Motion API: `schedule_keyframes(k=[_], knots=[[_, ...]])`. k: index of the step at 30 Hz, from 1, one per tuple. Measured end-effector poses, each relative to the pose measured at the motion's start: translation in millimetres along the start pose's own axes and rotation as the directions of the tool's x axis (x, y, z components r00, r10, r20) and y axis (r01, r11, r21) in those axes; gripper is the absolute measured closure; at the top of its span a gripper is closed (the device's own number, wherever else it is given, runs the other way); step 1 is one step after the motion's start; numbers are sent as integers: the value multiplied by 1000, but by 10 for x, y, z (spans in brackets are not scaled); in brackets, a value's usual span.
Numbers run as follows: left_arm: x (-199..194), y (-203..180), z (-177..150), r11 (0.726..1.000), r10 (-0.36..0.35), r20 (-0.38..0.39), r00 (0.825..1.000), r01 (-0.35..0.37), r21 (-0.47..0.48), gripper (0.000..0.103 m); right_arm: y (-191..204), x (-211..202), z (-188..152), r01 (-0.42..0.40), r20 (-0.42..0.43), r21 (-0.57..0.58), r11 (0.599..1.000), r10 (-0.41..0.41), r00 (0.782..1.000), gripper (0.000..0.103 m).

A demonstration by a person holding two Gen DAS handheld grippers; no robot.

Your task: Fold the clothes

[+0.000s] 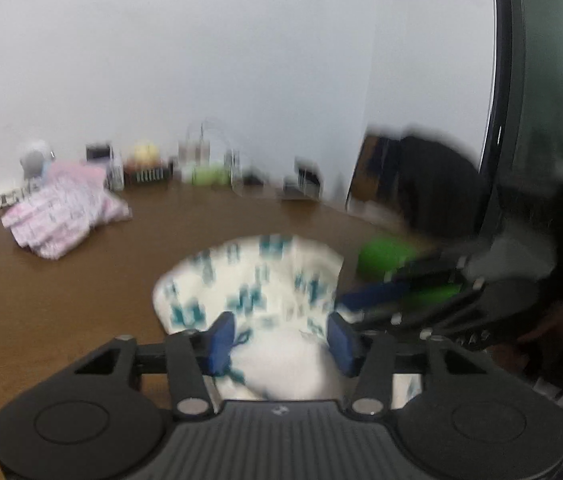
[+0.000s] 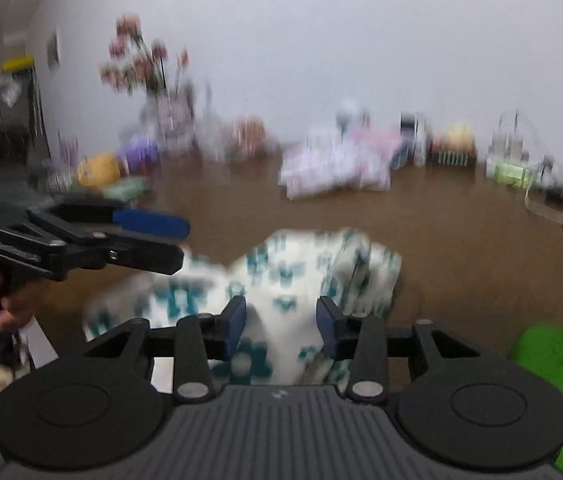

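Left wrist view, blurred: a pink garment [image 1: 63,216] lies far left on the brown table [image 1: 41,300]; the white, teal-flowered garment [image 1: 249,280] lies between the left gripper [image 1: 281,340]'s spread fingers. Right wrist view: the right gripper [image 2: 281,326], fingers likewise released, hangs over it.

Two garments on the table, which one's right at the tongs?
The white garment with teal flowers, lying just ahead of both open tongs, left and right. The pink patterned garment lies far back near the wall.
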State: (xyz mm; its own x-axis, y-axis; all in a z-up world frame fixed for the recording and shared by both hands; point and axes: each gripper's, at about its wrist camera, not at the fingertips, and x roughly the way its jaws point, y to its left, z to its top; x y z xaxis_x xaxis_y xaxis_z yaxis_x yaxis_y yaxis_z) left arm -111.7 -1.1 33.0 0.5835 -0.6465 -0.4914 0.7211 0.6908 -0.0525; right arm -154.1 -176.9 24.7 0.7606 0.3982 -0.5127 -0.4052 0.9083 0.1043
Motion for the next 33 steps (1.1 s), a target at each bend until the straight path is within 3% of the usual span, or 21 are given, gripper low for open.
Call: schedule_keyframes(k=[1,6,8,9,10,14,19,21,23,26,27,30,33], knots=[[87,-22,-45,1000,14,-25,1000,-13,20,58,15,26,-33,8,-5,-2,1000,-8,1000,63],[152,191,-69,997,-53,-34,998,50,-61,51,34,-87,-37,2,3,-35,999,-2,1000,59],[166,254,-96,992,-76,-35,997,72,-105,50,34,-245,-42,-39,51,-78,996,43,998,49],[173,285,-109,988,-87,-36,996,82,-128,48,57,-327,-51,-70,73,-120,990,80,994,39],[180,316,-120,984,-99,-36,994,93,-150,46,100,-393,-69,-102,85,-171,980,118,989,27],[254,429,-65,970,-155,-67,986,139,-197,44,357,-468,-176,-200,48,-396,896,238,970,14],[356,552,6,954,-212,-117,970,180,-240,41,576,-200,-268,-185,-68,-560,807,178,982,13],[314,544,62,964,-197,-112,974,171,-204,41,576,-119,-264,-201,-96,-576,792,179,979,21],[100,489,138,980,-163,-41,986,158,-119,42,511,-72,-203,-241,-128,-541,806,204,971,30],[-261,408,207,982,-186,69,980,187,-6,25,362,-38,-81,-316,-191,-452,834,255,948,36],[-289,295,178,981,-189,51,981,186,58,20,322,-32,-36,-339,-215,-430,837,270,939,39],[-371,-46,89,951,-189,-2,982,183,249,20,243,16,104,-400,-283,-370,839,308,908,48],[-454,-386,1,884,-179,-53,982,184,430,20,167,42,224,-465,-348,-289,837,361,865,52]])
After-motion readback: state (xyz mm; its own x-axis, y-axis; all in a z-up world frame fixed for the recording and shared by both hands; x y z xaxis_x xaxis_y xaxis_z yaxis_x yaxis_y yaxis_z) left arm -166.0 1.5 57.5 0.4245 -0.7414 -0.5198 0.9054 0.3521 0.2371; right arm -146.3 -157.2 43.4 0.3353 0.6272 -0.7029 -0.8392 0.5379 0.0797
